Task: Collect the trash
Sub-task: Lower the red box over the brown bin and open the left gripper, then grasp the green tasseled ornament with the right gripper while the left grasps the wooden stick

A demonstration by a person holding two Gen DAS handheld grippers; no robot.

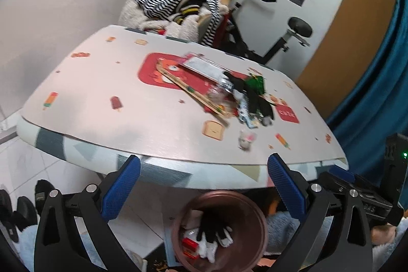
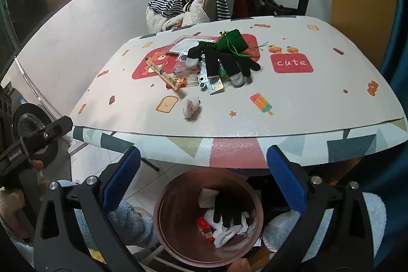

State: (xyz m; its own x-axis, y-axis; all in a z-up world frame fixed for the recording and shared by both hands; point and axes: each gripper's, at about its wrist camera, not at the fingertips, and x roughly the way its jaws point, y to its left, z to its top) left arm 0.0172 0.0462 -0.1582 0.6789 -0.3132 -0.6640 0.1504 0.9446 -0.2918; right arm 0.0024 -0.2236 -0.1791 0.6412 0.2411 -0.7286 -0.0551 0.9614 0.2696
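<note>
Both grippers, left (image 1: 204,167) and right (image 2: 204,159), jaws spread, empty, above one bin (image 2: 178,241). Beyond bin: one crumpled wrapper (image 2: 191,107), one black glove (image 2: 224,61) on surface (image 2: 318,98).

Each handheld gripper has 2 fingers faced with ribbed blue pads (image 1: 122,189) set on black arms. The left gripper (image 1: 204,162) shows 4 round silver screw heads (image 1: 91,187) along its linkages, and triangular cut-outs pierce the black side plates at 7 and 5 o'clock. The right gripper (image 2: 204,153) is built the same, with matching blue pads (image 2: 287,180) and silver screws. Fluffy pale-blue sleeves (image 2: 127,221) show beneath its arms, and a bare fingertip (image 2: 38,165) at 9 o'clock.
</note>
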